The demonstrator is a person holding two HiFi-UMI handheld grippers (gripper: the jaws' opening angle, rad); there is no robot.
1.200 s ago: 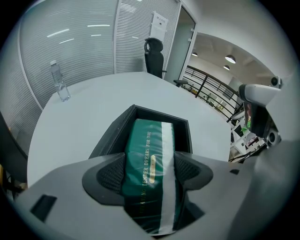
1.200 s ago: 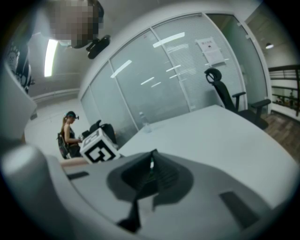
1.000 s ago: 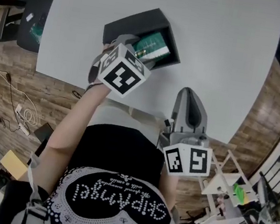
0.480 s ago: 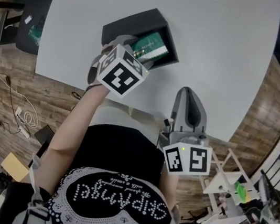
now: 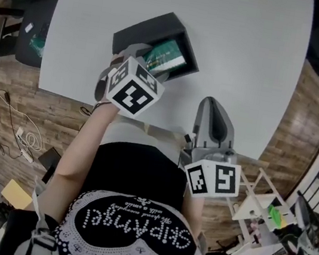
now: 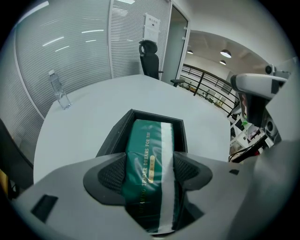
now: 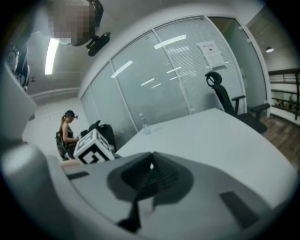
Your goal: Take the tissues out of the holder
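Black holder (image 6: pixel 110 137) open on white table (image 5: pixel 240 40), green tissue pack (image 6: pixel 149 138) inside, its near end sticking up out of it. Left gripper (image 6: pixel 149 172) has its wide jaws closing on the pack, pads touching both long sides. Right gripper (image 7: pixel 150 174) has jaws together, empty, held off near table edge

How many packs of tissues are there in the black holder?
1. The green pack lies in the black holder, with the left claw closing on its sides. Others may be hidden beneath it.
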